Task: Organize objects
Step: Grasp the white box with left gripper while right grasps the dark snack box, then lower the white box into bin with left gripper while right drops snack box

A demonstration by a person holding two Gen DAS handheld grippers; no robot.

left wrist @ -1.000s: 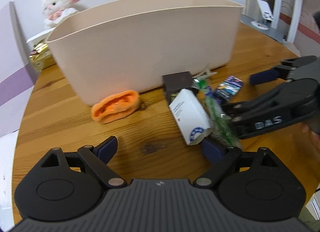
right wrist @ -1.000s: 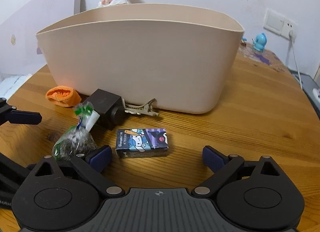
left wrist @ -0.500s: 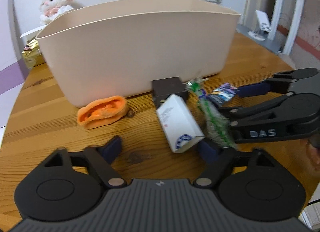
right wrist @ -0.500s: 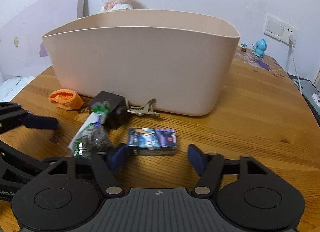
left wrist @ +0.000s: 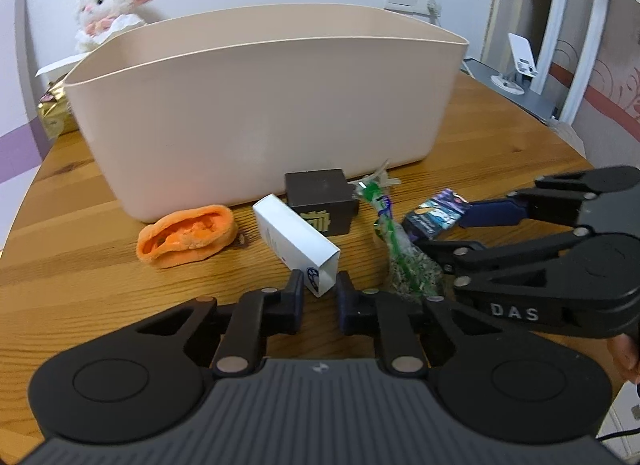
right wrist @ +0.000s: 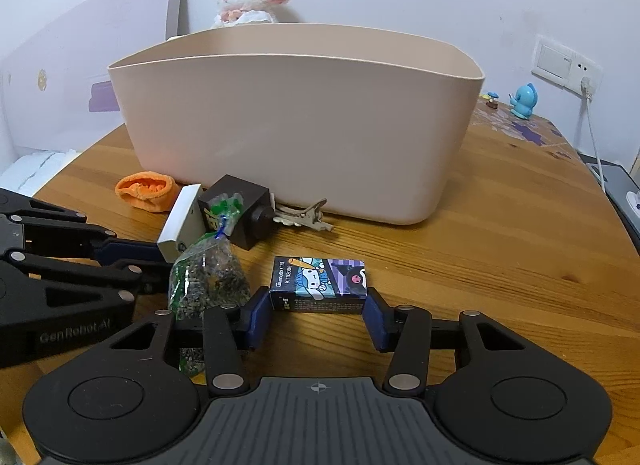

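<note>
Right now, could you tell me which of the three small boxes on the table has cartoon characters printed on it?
The cartoon box, lying flat between the right tool's fingers. The white box is plain with a small logo, and the dark brown box is a cube by the tub.

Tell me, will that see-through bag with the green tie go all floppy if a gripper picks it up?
Probably. The clear bag looks like thin crinkly film full of loose bits, so it should sag. Grabbed by its tied neck, it would likely dangle. It looks light, and seems unlikely to roll.
</note>
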